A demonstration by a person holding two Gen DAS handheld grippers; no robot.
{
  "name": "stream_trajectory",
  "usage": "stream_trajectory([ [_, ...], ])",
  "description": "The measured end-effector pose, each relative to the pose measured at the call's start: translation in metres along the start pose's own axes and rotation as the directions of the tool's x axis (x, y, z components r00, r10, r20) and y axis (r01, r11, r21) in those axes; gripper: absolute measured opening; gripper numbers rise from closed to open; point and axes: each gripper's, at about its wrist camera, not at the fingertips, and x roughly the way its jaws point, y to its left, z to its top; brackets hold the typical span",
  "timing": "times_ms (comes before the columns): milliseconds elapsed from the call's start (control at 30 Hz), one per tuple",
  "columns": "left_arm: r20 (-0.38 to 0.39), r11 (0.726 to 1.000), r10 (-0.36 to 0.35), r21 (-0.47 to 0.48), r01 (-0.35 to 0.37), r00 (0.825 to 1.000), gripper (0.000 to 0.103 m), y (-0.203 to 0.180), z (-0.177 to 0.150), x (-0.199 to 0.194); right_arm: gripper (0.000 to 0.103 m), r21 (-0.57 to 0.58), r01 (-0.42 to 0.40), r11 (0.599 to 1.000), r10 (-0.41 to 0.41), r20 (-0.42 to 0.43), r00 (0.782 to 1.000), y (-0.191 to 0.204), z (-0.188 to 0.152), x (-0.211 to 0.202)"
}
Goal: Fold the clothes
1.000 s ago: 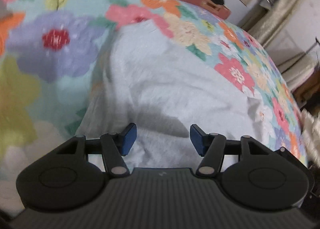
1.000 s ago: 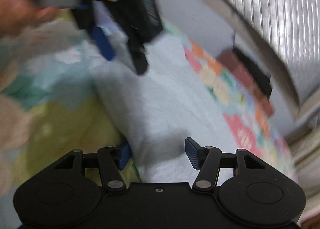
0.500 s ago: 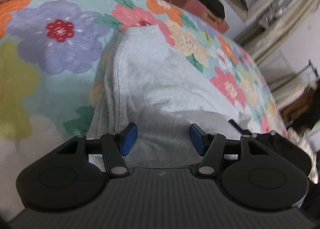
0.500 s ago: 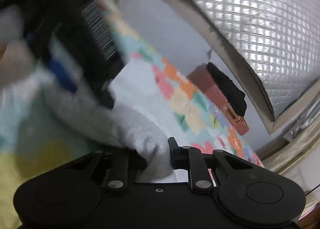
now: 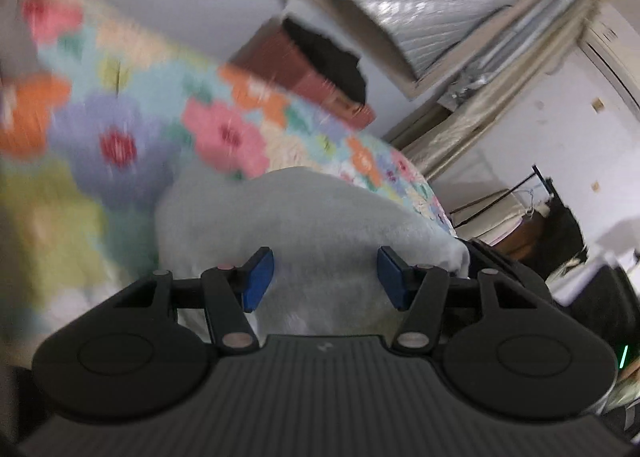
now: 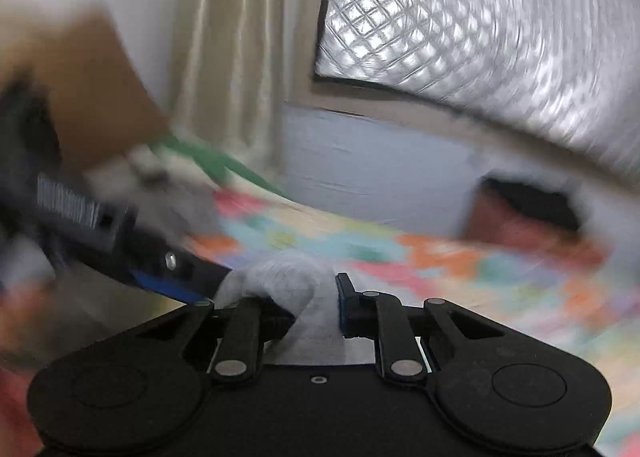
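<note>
Grey garment [image 5: 320, 225] lying bunched on the flowered bed [image 5: 120, 145], one fold pinched in the right tongs [image 6: 316, 297] while the left tongs [image 5: 325, 277] gape open over it, so a quick pull might slip that small bite free.

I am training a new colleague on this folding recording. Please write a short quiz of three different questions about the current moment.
1. True or false: the right tool is closed on a bunch of the grey garment.
2. Multiple choice: the blue pads of the left tool are A) pressed together, B) apart with grey cloth lying between them, C) holding a green cloth.
3. Fill in: the garment lies on a bedspread printed with ____.

Key: 1 true; 2 B; 3 flowers.
</note>
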Motion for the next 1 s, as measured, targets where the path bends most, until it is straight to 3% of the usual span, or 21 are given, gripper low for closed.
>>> stream_trajectory([
  [67, 0.030, 0.999, -0.034, -0.013, 0.034, 0.999, 0.059, -0.016, -0.001, -0.022, 0.020, 0.176, -0.150, 0.973, 0.148, 0.026, 0.989, -0.021, 0.006, -0.011],
  [100, 0.036, 0.998, -0.057, -0.018, 0.057, 0.998, 0.059, -0.024, -0.003, -0.029, 0.021, 0.266, -0.219, 0.939, 0.214, 0.049, 0.976, -0.032, 0.000, -0.014],
  [133, 0.038, 0.997, -0.072, -0.018, 0.072, 0.997, 0.059, -0.032, -0.006, -0.033, 0.021, 0.353, -0.286, 0.891, 0.276, 0.077, 0.958, -0.043, -0.006, -0.017],
  [167, 0.033, 0.997, -0.082, -0.013, 0.082, 0.996, 0.059, -0.040, -0.009, -0.034, 0.021, 0.446, -0.373, 0.814, 0.364, 0.109, 0.925, -0.057, -0.016, -0.017],
  [233, -0.019, 0.996, -0.088, -0.038, 0.087, 0.996, 0.059, -0.049, -0.017, -0.019, 0.021, 0.559, -0.430, 0.709, 0.438, 0.129, 0.890, -0.072, -0.041, -0.013],
  [333, -0.130, 0.990, -0.089, -0.116, 0.074, 0.987, 0.059, -0.040, -0.035, 0.042, 0.021, 0.675, -0.352, 0.648, 0.415, 0.075, 0.907, -0.103, -0.087, -0.002],
  [400, -0.203, 0.985, -0.092, -0.165, 0.058, 0.975, 0.059, -0.029, -0.049, 0.090, 0.023, 0.677, -0.218, 0.703, 0.317, -0.024, 0.948, -0.122, -0.112, 0.001],
  [433, -0.239, 0.981, -0.094, -0.189, 0.049, 0.966, 0.059, -0.023, -0.057, 0.114, 0.024, 0.639, -0.146, 0.755, 0.261, -0.089, 0.961, -0.130, -0.118, 0.004],
  [500, -0.281, 0.954, -0.122, -0.297, 0.034, 0.952, 0.060, 0.000, -0.069, 0.157, 0.027, 0.543, -0.002, 0.840, 0.137, -0.210, 0.968, -0.146, -0.132, 0.011],
  [533, -0.282, 0.952, -0.125, -0.305, 0.035, 0.951, 0.060, 0.002, -0.071, 0.165, 0.028, 0.516, 0.040, 0.856, 0.107, -0.253, 0.962, -0.152, -0.139, 0.015],
  [667, -0.274, 0.959, -0.128, -0.278, 0.049, 0.953, 0.060, 0.001, -0.073, 0.174, 0.043, 0.468, 0.097, 0.879, 0.057, -0.305, 0.951, -0.165, -0.148, 0.025],
  [800, -0.238, 0.962, -0.146, -0.262, 0.081, 0.960, 0.061, 0.002, -0.065, 0.152, 0.034, 0.432, 0.101, 0.896, 0.015, -0.256, 0.966, -0.165, -0.137, 0.016],
  [933, -0.200, 0.975, -0.101, -0.217, 0.057, 0.975, 0.066, 0.006, -0.061, 0.141, 0.036, 0.379, 0.112, 0.918, -0.007, -0.269, 0.963, -0.169, -0.128, 0.024],
  [1000, -0.208, 0.968, -0.115, -0.241, 0.063, 0.971, 0.066, 0.013, -0.065, 0.147, 0.061, 0.370, 0.163, 0.915, -0.019, -0.362, 0.932, -0.183, -0.136, 0.041],
])
